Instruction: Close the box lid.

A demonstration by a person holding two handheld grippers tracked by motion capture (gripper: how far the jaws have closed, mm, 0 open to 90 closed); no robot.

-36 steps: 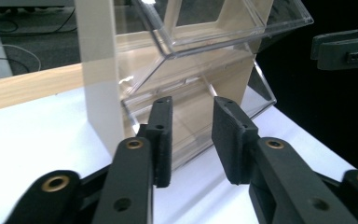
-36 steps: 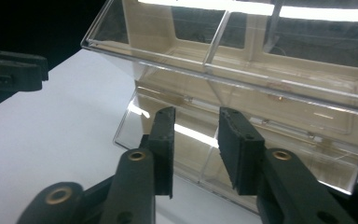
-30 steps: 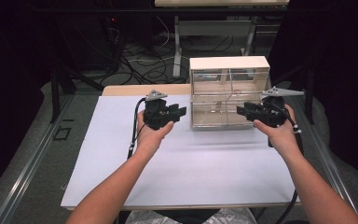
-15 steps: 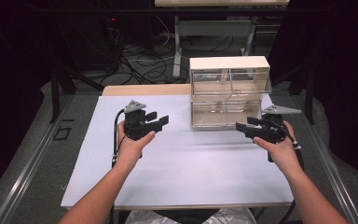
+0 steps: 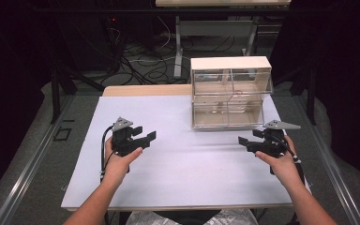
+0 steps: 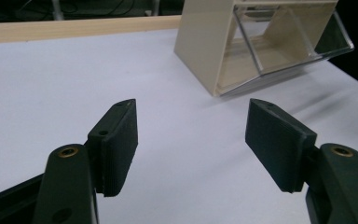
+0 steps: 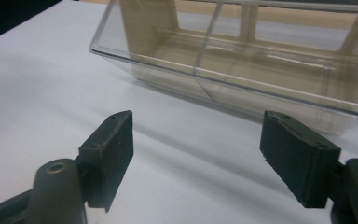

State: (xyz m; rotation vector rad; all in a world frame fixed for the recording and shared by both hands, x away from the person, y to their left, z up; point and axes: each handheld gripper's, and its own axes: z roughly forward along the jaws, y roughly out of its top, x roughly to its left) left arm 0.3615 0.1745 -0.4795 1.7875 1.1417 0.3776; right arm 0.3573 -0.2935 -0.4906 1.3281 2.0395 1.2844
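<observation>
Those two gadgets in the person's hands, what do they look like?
Each is a black handheld gripper: the left gripper and the right gripper end in two flat, dark rectangular pads on arms with brass-coloured screw holes. A grey three-cornered plate sits on top of each, and a black cable trails back. The forearms are bare, with no sleeves.

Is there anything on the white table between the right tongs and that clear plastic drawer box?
Nothing visible: only bare white tabletop lies between the open right tongs and the beige-framed clear plastic drawer box.
</observation>
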